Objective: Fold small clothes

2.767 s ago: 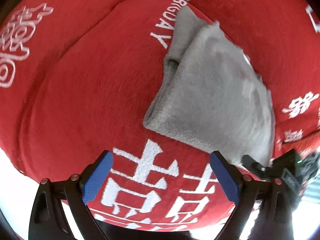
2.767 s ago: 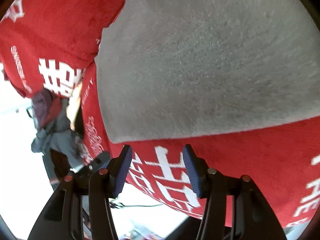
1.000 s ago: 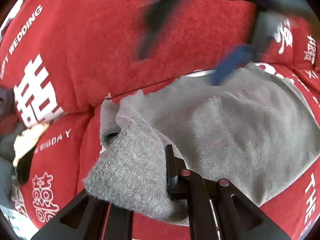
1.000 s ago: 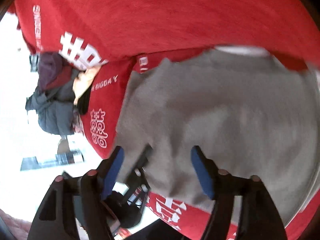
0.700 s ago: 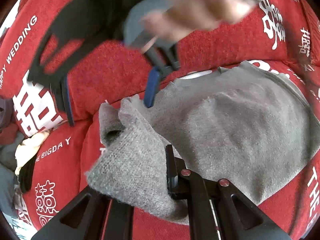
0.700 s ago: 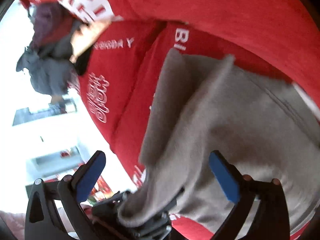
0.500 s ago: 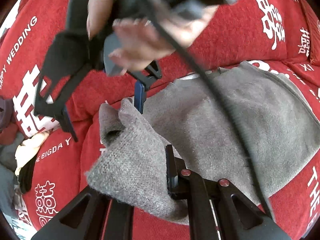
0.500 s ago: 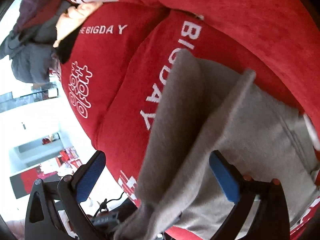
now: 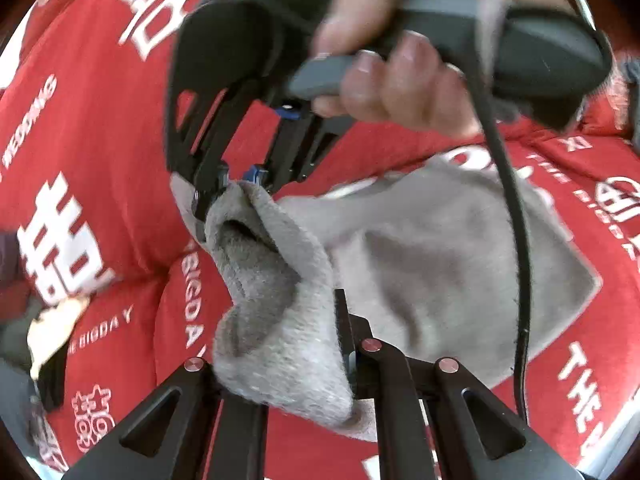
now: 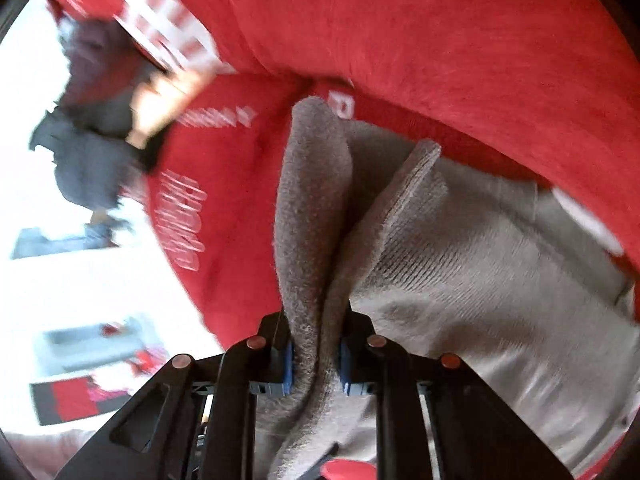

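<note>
Grey knit garment (image 9: 436, 264) held along one edge by both claws.
Left gripper (image 9: 344, 360) clamped on the near corner, right gripper (image 10: 316, 354) clamped on the far one.

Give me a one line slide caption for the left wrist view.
Both grippers, left and right, pinch one edge of the gray garment on the red cover.

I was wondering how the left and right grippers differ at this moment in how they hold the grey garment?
The left gripper clamps the near end of the garment; the right gripper clamps its far end. The left's pads are hidden by draped knit; the right's blue pads show beside a bunched fold. In the left wrist view a hand shows on the right gripper; none on the left. Both are shut on the same garment over the red cover.
</note>
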A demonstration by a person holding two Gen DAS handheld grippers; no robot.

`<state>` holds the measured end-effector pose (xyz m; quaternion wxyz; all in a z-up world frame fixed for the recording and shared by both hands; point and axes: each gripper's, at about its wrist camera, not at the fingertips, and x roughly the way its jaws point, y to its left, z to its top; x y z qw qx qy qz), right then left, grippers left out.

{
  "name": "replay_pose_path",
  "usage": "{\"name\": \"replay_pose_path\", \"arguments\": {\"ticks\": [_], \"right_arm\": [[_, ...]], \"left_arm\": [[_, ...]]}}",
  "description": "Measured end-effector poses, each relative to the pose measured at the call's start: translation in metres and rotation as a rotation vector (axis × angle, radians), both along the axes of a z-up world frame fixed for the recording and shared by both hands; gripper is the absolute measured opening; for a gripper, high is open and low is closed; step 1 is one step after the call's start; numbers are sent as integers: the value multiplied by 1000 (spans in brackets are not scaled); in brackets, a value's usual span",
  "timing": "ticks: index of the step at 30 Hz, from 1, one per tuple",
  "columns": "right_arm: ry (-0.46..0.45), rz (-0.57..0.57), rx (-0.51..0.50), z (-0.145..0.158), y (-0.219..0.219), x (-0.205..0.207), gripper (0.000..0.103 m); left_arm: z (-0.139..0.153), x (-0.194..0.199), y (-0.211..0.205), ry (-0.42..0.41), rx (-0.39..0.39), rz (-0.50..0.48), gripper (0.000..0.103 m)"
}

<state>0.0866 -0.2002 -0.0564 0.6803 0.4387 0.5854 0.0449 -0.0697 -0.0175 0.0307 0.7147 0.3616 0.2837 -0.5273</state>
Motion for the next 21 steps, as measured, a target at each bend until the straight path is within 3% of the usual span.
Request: {"name": "replay_pose_path", "arguments": {"ticks": [6,11,15,21], "right_arm": [[-212,-224,60,50,-41,-106,18],[-310,-406,51,69,-81,-207,18],[-302,-545,26,55,-105,-276,18],[-156,-719,17,-18,-132,-357,18]], "left_arm": [[35,-58,-23,-2,-62,-167,11],[33,-115,-53,-9,-63,-312,11],[8,-151,-80,10,-12,-379,11],[-48,-196,-99,9,111,-465,11]]}}
